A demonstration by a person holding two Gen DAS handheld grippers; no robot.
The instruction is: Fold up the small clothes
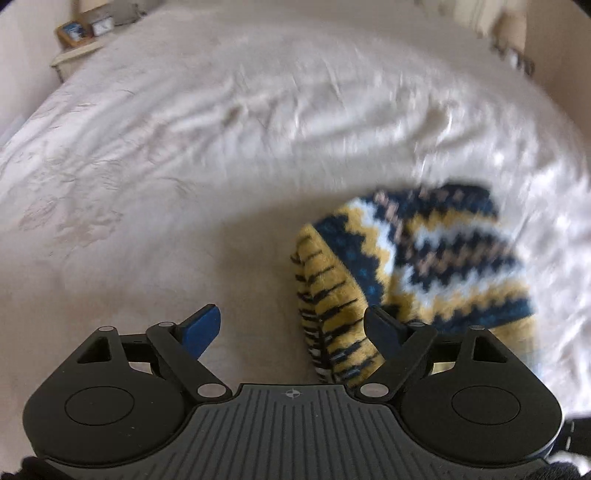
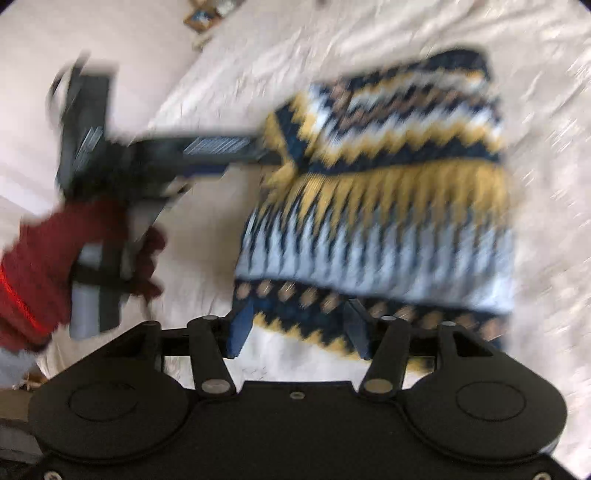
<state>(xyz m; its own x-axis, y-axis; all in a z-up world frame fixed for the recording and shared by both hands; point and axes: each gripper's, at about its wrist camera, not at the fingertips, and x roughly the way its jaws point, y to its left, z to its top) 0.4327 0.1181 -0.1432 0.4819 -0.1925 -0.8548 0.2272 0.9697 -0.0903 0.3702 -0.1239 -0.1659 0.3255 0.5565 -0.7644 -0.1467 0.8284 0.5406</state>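
A folded knit garment [image 1: 424, 258] with navy, yellow and white zigzag bands lies on the white bed sheet [image 1: 184, 147]. My left gripper [image 1: 291, 326] stands open low over the sheet. The garment's striped left edge lies between its blue fingers, close to the right finger [image 1: 382, 330], and nothing is pinched. In the right wrist view, which is blurred, the garment [image 2: 388, 206] fills the middle. My right gripper [image 2: 300, 328] is open over its near navy hem, with the pads apart. A hand in a red glove [image 2: 44, 258] holds the left gripper [image 2: 266, 158] at the garment's left edge.
A bedside table [image 1: 79, 31] with small framed pictures stands past the bed's far left corner. Dark blurred things [image 1: 517, 59] sit at the far right. The sheet stretches wide to the left and beyond the garment; the bed's edge runs along the left.
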